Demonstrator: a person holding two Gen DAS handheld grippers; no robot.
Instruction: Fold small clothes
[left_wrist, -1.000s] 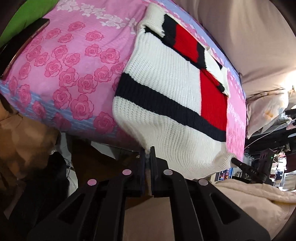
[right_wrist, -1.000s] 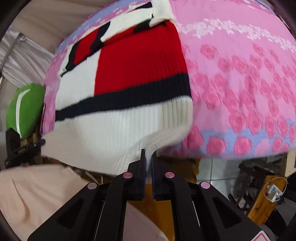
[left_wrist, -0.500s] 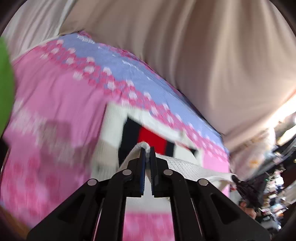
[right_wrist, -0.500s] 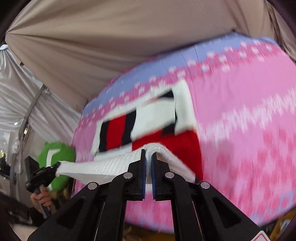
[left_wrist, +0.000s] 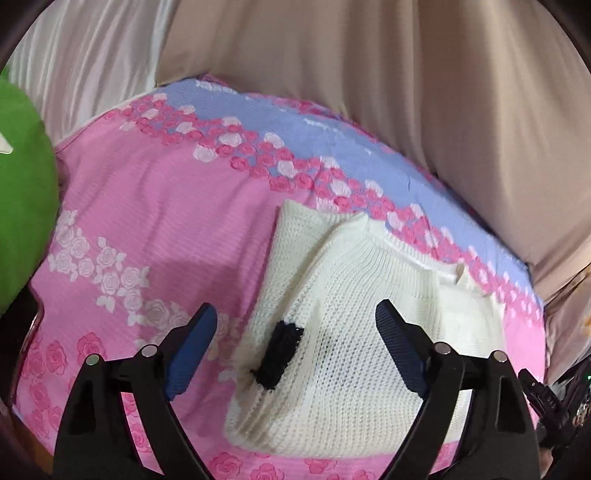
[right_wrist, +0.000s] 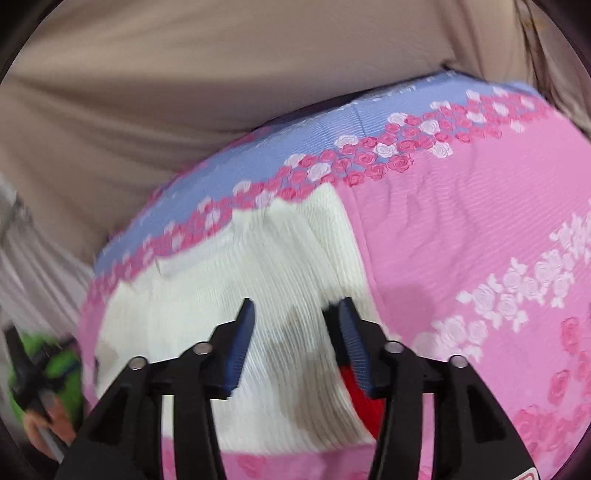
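A small white knit sweater (left_wrist: 354, 332) lies folded in half on the pink rose-print sheet (left_wrist: 155, 221), its white back upward. A bit of its black stripe (left_wrist: 280, 354) shows at the left edge. My left gripper (left_wrist: 295, 325) is open and empty just above the sweater's left part. In the right wrist view the sweater (right_wrist: 258, 266) lies the same way, with a bit of red (right_wrist: 360, 402) at its right edge. My right gripper (right_wrist: 295, 317) is open and empty above its right part.
A beige curtain (left_wrist: 369, 92) hangs behind the bed. A green cushion (left_wrist: 22, 192) sits at the left edge of the bed. The other hand-held gripper (right_wrist: 29, 376) shows at the far left of the right wrist view.
Both grippers carried the sweater's lower hem up and over to the collar end, folding it in half. Both then opened and let go of the hem.
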